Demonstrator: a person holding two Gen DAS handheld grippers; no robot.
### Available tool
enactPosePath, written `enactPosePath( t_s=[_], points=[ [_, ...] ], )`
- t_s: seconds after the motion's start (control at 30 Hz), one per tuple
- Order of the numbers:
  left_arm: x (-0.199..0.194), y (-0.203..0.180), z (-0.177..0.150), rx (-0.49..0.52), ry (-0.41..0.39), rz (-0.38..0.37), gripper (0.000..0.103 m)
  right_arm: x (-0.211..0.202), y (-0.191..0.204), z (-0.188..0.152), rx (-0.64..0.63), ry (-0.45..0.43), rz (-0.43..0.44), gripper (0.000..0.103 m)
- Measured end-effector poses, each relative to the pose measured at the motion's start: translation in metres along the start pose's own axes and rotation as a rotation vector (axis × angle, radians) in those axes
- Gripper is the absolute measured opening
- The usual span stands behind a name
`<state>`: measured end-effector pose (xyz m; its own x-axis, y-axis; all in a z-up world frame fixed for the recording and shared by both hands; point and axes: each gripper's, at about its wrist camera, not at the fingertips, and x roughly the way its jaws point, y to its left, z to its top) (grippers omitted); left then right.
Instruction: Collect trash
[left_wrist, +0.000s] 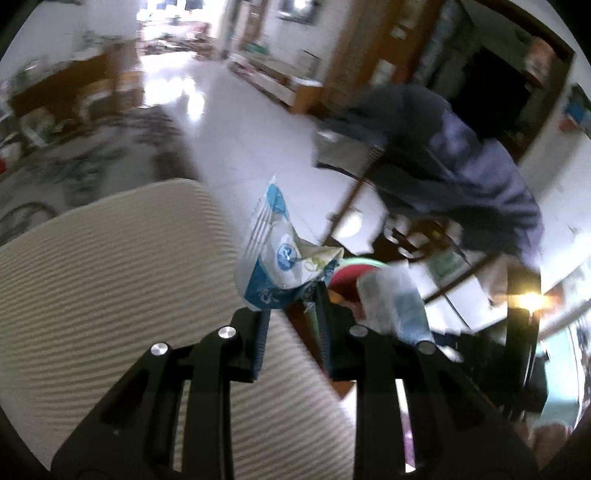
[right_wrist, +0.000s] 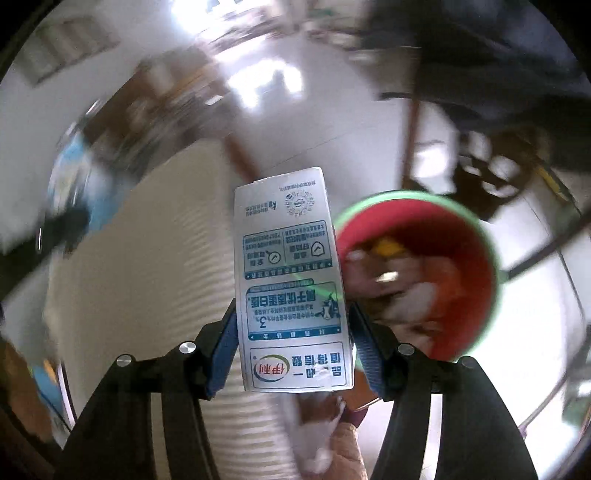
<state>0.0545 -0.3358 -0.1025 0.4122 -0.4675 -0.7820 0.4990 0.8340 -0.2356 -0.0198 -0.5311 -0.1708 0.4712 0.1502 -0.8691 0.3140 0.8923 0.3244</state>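
My left gripper (left_wrist: 291, 314) is shut on a crumpled blue-and-white wrapper (left_wrist: 275, 254), held above the edge of a cream ribbed surface (left_wrist: 110, 295). My right gripper (right_wrist: 291, 343) is shut on a white milk carton (right_wrist: 290, 280) with blue print, held upright beside a red bin with a green rim (right_wrist: 491, 236). The bin holds several scraps of trash. The bin also shows in the left wrist view (left_wrist: 347, 275), just behind the wrapper, with the carton (left_wrist: 391, 302) blurred beside it.
A dark blue garment (left_wrist: 461, 166) hangs over a chair behind the bin. A glossy white tiled floor (left_wrist: 240, 122) stretches back to wooden furniture (left_wrist: 74, 85). The cream ribbed surface also fills the lower left of the right wrist view (right_wrist: 147, 277).
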Motion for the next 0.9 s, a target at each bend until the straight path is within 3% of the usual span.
enactPosePath(
  t_s=[0.07,0.1,0.17,0.2,0.3,0.4,0.5,0.6,0.67,0.77,0.87,0.9],
  points=[
    [0.019,-0.025,0.002,0.051,0.028,-0.049,0.027,-0.004,-0.026,0.008,0.064,-0.020,-0.015,0.059],
    [0.025,-0.034,0.003,0.069,0.032,-0.060,0.034,-0.003,-0.035,0.012,0.089,-0.012,-0.016,0.067],
    [0.035,-0.053,0.005,0.105,0.023,-0.073,0.071,-0.008,-0.054,0.016,0.149,-0.025,-0.028,0.083],
    [0.036,-0.058,0.006,0.112,0.008,-0.073,0.081,-0.012,-0.060,0.016,0.173,-0.047,-0.026,0.083],
    [0.032,-0.071,0.012,0.124,-0.058,-0.066,0.096,-0.025,-0.078,0.018,0.204,-0.078,-0.036,0.089],
    [0.019,-0.073,0.014,0.119,-0.159,-0.032,0.097,-0.039,-0.083,0.021,0.205,-0.126,-0.029,0.089],
    [0.008,-0.071,0.019,0.115,-0.215,0.029,0.097,-0.054,-0.073,0.024,0.166,-0.194,-0.042,0.091],
    [-0.005,-0.062,0.023,0.103,-0.252,0.044,0.097,-0.070,-0.052,0.025,0.100,-0.296,-0.054,0.096],
    [-0.021,-0.054,0.024,0.094,-0.288,0.065,0.097,-0.089,-0.035,0.022,0.061,-0.416,-0.051,0.096],
    [-0.049,-0.041,0.023,0.098,-0.364,0.131,0.098,-0.125,-0.005,0.009,0.045,-0.690,-0.046,0.096],
    [-0.075,-0.029,0.020,0.107,-0.432,0.201,0.098,-0.135,0.017,0.006,0.060,-0.767,-0.082,0.096],
    [-0.086,-0.022,0.019,0.104,-0.449,0.223,0.098,-0.135,0.027,0.003,0.063,-0.784,-0.051,0.096]
  ],
)
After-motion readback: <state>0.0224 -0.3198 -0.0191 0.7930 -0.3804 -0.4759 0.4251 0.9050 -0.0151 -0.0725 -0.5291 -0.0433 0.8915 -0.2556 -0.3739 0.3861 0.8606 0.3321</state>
